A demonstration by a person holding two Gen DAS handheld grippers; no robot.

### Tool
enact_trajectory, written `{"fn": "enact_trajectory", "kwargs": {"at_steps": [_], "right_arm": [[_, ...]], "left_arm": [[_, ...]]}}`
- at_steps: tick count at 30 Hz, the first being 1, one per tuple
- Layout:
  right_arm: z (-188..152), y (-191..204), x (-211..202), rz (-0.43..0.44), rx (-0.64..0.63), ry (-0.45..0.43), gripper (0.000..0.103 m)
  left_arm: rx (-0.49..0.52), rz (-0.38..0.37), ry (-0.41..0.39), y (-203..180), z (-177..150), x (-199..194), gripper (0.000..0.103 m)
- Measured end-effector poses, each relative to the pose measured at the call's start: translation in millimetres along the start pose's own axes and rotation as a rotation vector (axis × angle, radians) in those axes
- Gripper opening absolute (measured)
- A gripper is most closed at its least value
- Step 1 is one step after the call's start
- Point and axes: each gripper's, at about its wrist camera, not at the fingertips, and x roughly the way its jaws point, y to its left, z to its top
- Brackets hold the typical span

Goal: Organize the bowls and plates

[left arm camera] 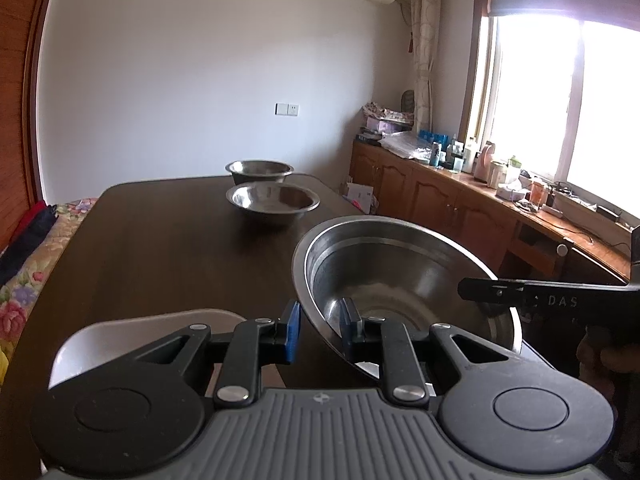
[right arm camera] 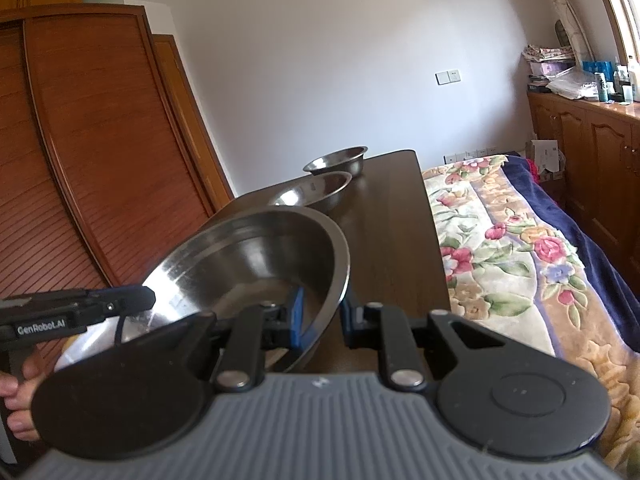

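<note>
A large steel bowl (left arm camera: 400, 276) is held tilted above the near end of the dark wooden table (left arm camera: 160, 248). My left gripper (left arm camera: 320, 330) is shut on its near left rim. My right gripper (right arm camera: 322, 316) is shut on its opposite rim; the bowl also shows in the right wrist view (right arm camera: 256, 256). Two smaller steel bowls stand further along the table: a middle one (left arm camera: 273, 200) and a far one (left arm camera: 259, 171). They also show in the right wrist view, the middle one (right arm camera: 316, 192) and the far one (right arm camera: 338, 160). A white plate (left arm camera: 132, 336) lies under my left gripper.
A wooden wardrobe (right arm camera: 92, 140) stands on one side of the table. A bed with a floral blanket (right arm camera: 520, 248) lies on the other. A wooden cabinet (left arm camera: 460, 200) under the window carries several bottles and boxes.
</note>
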Motion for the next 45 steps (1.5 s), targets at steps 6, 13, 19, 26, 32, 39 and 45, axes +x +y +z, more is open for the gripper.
{"fn": "enact_trajectory", "kwargs": {"at_steps": [6, 13, 19, 26, 32, 39, 45], "right_arm": [[-1.5, -0.9, -0.3, -0.004, -0.005, 0.006, 0.022], [-5.4, -1.9, -1.3, 0.005, 0.001, 0.003, 0.022], [-7.5, -1.7, -2.2, 0.015, 0.004, 0.005, 0.022], [-7.4, -0.2, -0.8, 0.018, 0.003, 0.006, 0.025], [-8.5, 5.5, -1.5, 0.009, -0.026, 0.0, 0.027], [-8.4, 9.5, -2.4, -0.016, -0.061, -0.007, 0.031], [-5.8, 8.2, -6.5, -0.038, -0.069, -0.024, 0.052]], "left_arm": [[-0.004, -0.001, 0.009, 0.0, -4.1, 5.6, 0.052], [0.011, 0.007, -0.004, -1.6, -5.5, 5.8, 0.054], [0.009, 0.009, -0.003, -2.6, -8.7, 3.2, 0.057], [-0.003, 0.005, -0.006, -1.5, -8.0, 4.9, 0.063], [0.002, 0.005, -0.02, -2.8, -8.3, 1.2, 0.07], [0.004, 0.022, -0.027, -1.6, -6.9, 1.3, 0.08], [0.007, 0.032, -0.046, -0.4, -5.8, -3.1, 0.093]]}}
